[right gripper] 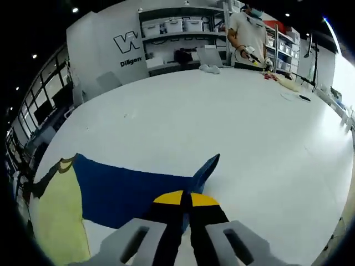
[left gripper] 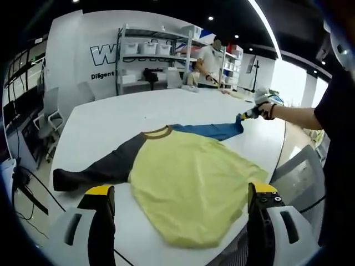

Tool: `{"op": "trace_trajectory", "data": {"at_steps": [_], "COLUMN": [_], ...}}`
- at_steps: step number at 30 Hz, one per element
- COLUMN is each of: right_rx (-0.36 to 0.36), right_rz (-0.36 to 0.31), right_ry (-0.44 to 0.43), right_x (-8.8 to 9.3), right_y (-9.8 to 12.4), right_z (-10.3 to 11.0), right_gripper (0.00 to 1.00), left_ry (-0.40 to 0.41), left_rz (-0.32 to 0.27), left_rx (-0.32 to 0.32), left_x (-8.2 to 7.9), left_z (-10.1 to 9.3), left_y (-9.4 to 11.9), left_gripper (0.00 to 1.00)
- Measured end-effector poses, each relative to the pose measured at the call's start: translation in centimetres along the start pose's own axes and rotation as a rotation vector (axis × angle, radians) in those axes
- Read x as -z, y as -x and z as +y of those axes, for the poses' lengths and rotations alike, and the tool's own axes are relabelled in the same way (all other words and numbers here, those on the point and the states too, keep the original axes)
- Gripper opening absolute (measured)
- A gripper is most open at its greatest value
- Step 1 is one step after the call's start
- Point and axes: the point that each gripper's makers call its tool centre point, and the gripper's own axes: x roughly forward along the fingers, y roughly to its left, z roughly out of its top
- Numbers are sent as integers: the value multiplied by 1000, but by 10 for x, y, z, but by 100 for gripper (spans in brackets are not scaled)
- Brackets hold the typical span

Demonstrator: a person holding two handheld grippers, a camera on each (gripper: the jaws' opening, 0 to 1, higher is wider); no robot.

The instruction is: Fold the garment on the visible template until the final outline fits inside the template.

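**Kid:** Where is your shirt right now?

**Helper:** Your shirt (left gripper: 194, 183) lies flat on the big white table (left gripper: 111, 122). In the left gripper view its yellow body sits in the middle and runs down toward 6 o'clock. The brown collar (left gripper: 156, 132) is just above the yellow part, at about 12 o'clock from it.

**Kid:** What about the sleeves?

**Helper:** The dark sleeve (left gripper: 94, 169) stretches out toward 9 o'clock. The blue sleeve (left gripper: 213, 131) stretches toward 2 o'clock, and its tip meets your right gripper (left gripper: 248, 114) there.

**Kid:** Is your right gripper holding something?

**Helper:** Yes. In the right gripper view your right gripper's jaws are pressed tight together on the edge of the blue sleeve. The cloth spreads from the jaws toward 9 o'clock, and one corner pokes up at about 1 o'clock. A bit of the yellow part shows far out at 8 o'clock.

**Kid:** And your left gripper?

**Helper:** Your left gripper (left gripper: 180, 195) has its jaws spread wide, with nothing between them. In the left gripper view they rise at 7 o'clock and 5 o'clock, and the yellow cloth shows between and beyond them.

**Kid:** Who else is there?

**Helper:** A person (right gripper: 247, 33) stands at the far side of the table, near 1 o'clock in the right gripper view, beside shelves (right gripper: 177, 33) holding bins.
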Motion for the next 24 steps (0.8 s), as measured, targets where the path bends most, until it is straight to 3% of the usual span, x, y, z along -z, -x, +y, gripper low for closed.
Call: {"op": "trace_trajectory", "data": {"at_steps": [7,11,19,24], "right_rx": [-138,-167,-342,-392], "right_rz": [-41,-52,-74,-73], "right_ry": [47,121,154,154], "right_x": [-18,-24,-35,-38], "right_y": [8,12,20,22], "right_z": [65,91,164,193], "right_gripper": [0,0,0,0], "left_ry": [8,2,11,6], "left_rz": [-14,-14,-5,-12], "left_rx": [4,4,16,26], "left_x": [0,0,4,1], "left_z": [1,0,-2,-3], "left_y": [4,5,7,7], "left_gripper": [99,99,99,99]}}
